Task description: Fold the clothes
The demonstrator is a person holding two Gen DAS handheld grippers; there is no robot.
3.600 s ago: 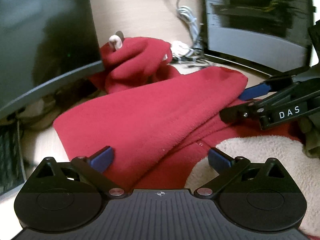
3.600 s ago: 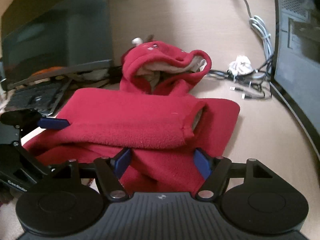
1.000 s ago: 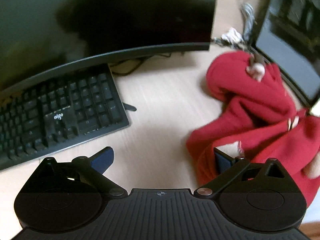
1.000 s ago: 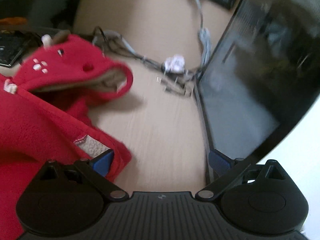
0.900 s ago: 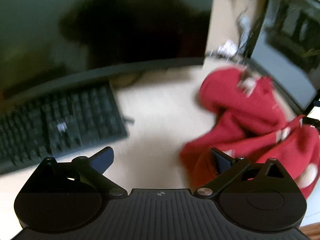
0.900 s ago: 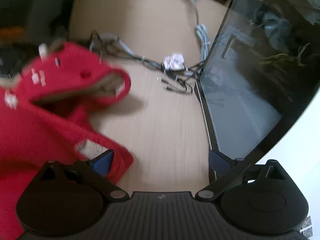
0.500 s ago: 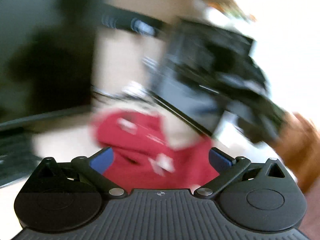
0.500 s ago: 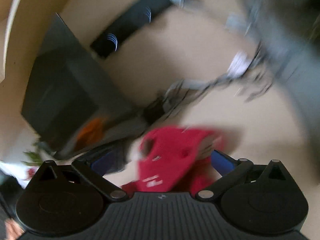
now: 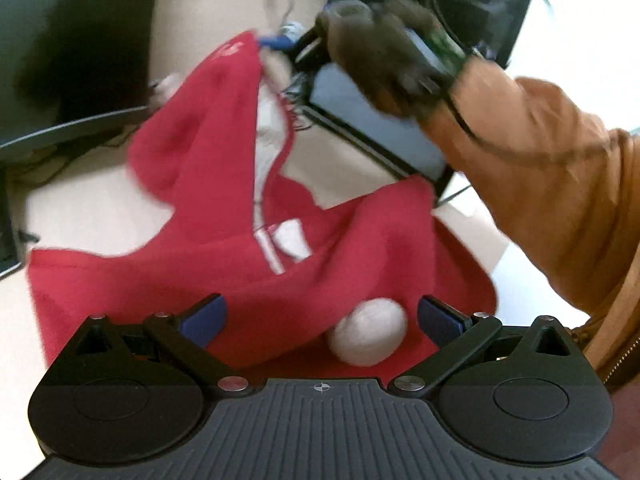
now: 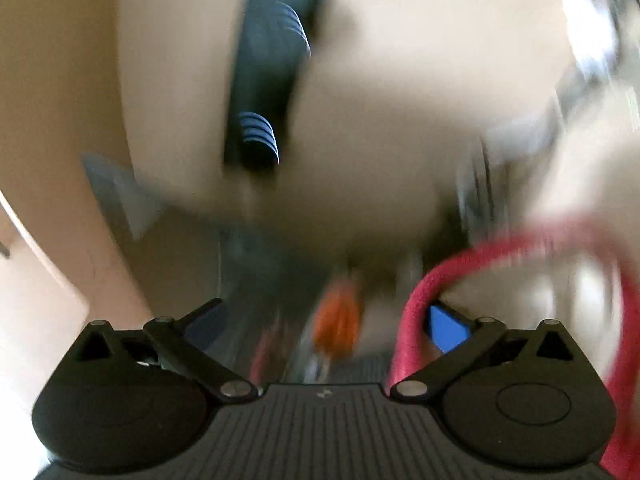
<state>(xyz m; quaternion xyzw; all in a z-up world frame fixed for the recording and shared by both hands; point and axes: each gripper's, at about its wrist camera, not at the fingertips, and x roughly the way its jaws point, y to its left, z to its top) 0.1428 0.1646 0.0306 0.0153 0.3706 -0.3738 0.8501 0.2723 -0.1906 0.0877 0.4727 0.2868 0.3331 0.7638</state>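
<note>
A red fleece hooded garment lies on the beige desk, its hood pulled up and showing a pale lining. My left gripper is open low over the garment's near edge, and a white pom-pom sits between its fingers. A gloved hand in an orange sleeve holds my right gripper at the hood's top. The right wrist view is badly blurred. There my right gripper is open, and the red hood rim loops over its right finger.
A dark curved monitor stands at the left. A second dark screen stands right behind the hood, with cables past it. In the right wrist view a dark bar and an orange blur are ahead.
Both grippers have swung round fast. The right one went from the garment's right side to the hood and raised it. The left one turned from the keyboard to face the garment.
</note>
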